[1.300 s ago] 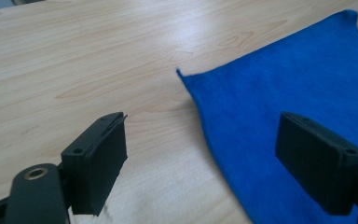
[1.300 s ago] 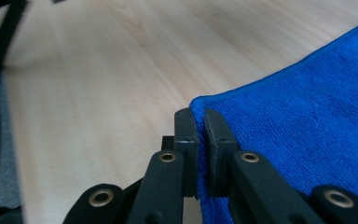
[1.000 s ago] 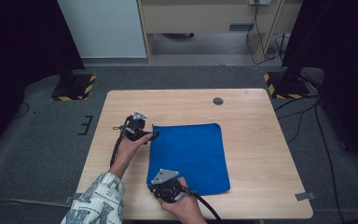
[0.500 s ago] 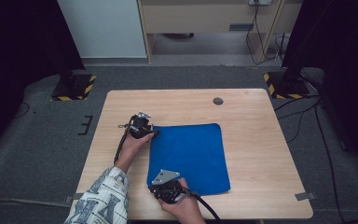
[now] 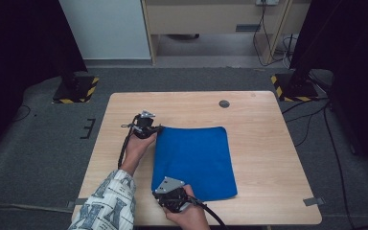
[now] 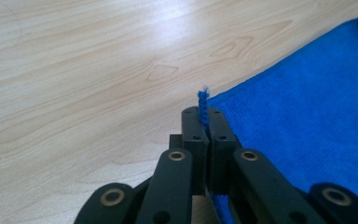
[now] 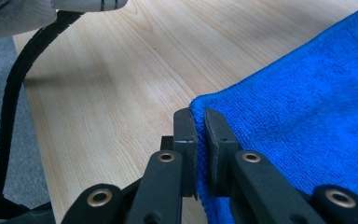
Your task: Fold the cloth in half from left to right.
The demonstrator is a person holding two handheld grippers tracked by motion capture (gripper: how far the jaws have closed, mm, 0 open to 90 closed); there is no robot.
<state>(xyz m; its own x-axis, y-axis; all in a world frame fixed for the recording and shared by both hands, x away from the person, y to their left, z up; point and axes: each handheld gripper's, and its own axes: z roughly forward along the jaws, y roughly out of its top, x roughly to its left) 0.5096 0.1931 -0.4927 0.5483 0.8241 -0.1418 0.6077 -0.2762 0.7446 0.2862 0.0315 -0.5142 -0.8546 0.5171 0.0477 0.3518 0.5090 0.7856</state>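
The left hand-held gripper (image 5: 156,128) is black throughout, a compact body with a small grey three-cornered plate on top and a black cable (image 5: 123,148) looping away from it. The right hand-held gripper (image 5: 162,191) looks the same — black body, a larger pale grey plate with small dark screw holes at its corners, and a thick black cable trailing off. Up close, each has two flat black jaws carried on broad linkage bars, the pivots ringed in brass-coloured metal, tiny screws set into the jaw blocks. The person's left sleeve (image 5: 106,205) is white — patterned all over with dark lettering and marks.
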